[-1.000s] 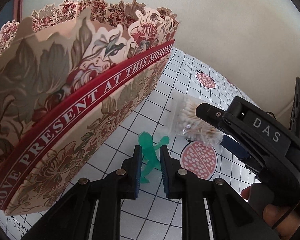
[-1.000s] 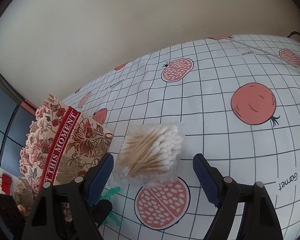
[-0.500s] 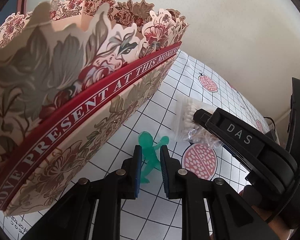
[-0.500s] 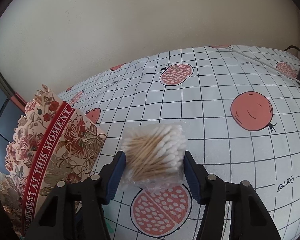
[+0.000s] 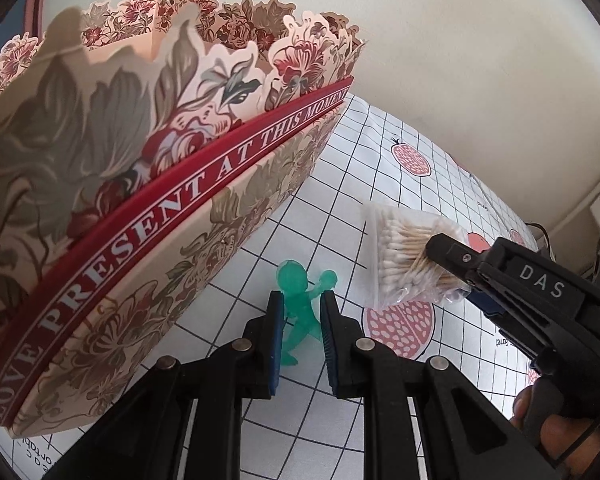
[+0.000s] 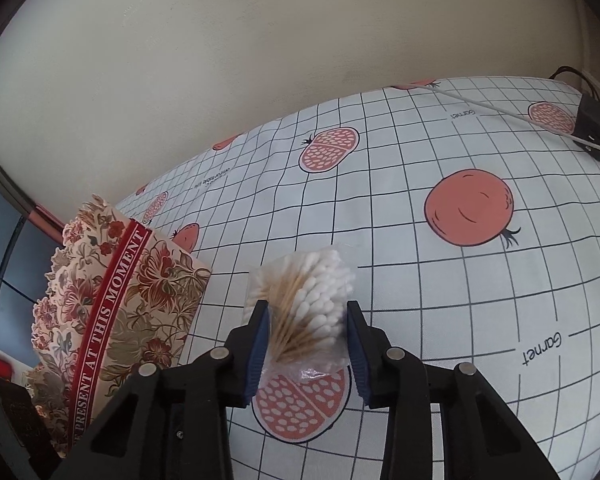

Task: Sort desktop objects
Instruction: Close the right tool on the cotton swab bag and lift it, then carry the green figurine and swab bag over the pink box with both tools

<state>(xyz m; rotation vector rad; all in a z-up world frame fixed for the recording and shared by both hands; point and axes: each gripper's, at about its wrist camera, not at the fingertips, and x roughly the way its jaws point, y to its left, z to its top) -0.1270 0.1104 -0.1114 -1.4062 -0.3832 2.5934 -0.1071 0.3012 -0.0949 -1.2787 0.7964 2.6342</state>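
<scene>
**Both grippers loaded beside the floral box**

Cream wall behind, and under everything a table (image 5: 340,208) covered by a white cloth with a black grid and pomegranate prints.

Left wrist view: the left gripper (image 5: 300,320) has its blue-padded fingers (image 5: 275,332) drawn narrow around the translucent green plastic figurine (image 5: 300,300), gripping its torso, with head and raised arm ahead of the fingertips. Whether its feet touch the cloth cannot be told. Left of the fingers stands the tall cardboard gift box with floral print, scalloped rim and red band (image 5: 140,184). To do this step well, I would lift the figurine straight up until it clears that jagged rim before moving left over the opening; a low sideways carry risks snagging the paper edge. To the right, the right gripper (image 5: 452,264) carries the clear plastic bag of wooden-stemmed cotton swabs (image 5: 400,256).

Right wrist view: the right fingers (image 6: 260,332) press both sides of the swab bag (image 6: 304,304). It is soft, so a firm, even squeeze matters or it may slip. The box (image 6: 112,304) sits to the fingers' left.

Writing: the band reads "LOVE PRESENT AT THIS MOMENT"; the right gripper is marked "DAS"; the cloth says "Garnet". A black adapter with cable (image 6: 592,124) lies far ahead to the right.
</scene>
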